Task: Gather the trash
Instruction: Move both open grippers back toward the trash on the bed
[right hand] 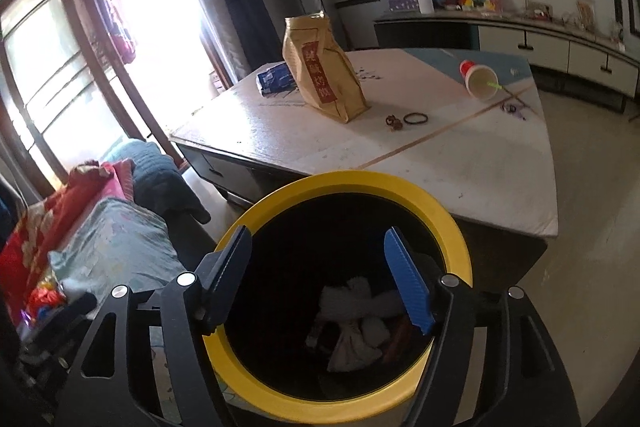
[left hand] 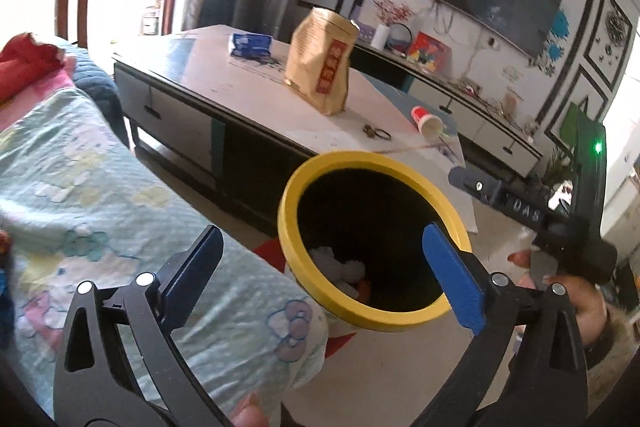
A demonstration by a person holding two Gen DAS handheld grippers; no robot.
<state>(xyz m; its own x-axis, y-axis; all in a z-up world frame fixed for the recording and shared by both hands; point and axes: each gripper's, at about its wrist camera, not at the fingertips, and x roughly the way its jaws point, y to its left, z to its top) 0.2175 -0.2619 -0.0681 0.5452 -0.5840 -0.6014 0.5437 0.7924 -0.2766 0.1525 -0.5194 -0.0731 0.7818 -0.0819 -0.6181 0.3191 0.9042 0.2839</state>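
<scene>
**Hovering over the bin, nothing in either gripper**

Gaping at the lower centre of both views is the yellow-rimmed trash bin (right hand: 448, 223), its inside black, with crumpled white tissue (right hand: 356, 323) and a scrap of something red lying at the bottom. The right gripper (right hand: 320, 279) hangs directly above the opening, fingers spread apart and holding nothing. The left gripper (left hand: 324, 267) sits just beside the bin on the sofa side, also spread wide and empty; one blue finger crosses the rim in the left wrist view.

Beyond the bin, toward the upper middle of the frame, stands the coffee table (right hand: 460, 187). On it I see what looks like the remaining trash: an upright brown paper bag (right hand: 324, 75), a tipped paper cup (right hand: 478, 79) with a green straw at the right side, and a blue packet (right hand: 276, 77) behind the bag. A black ring (right hand: 415, 118) and a small brown object lie near the bag's foot; whether they count as trash I cannot tell.

To my eye this is the pause between drops: a piece is in, and the next must be fetched. That calls for reaching across to the table, probably the right gripper to the cup or the bag, closing lightly on the thin paper so it does not crush or slip.

A flowered blanket (left hand: 120, 187) fills the left.
</scene>
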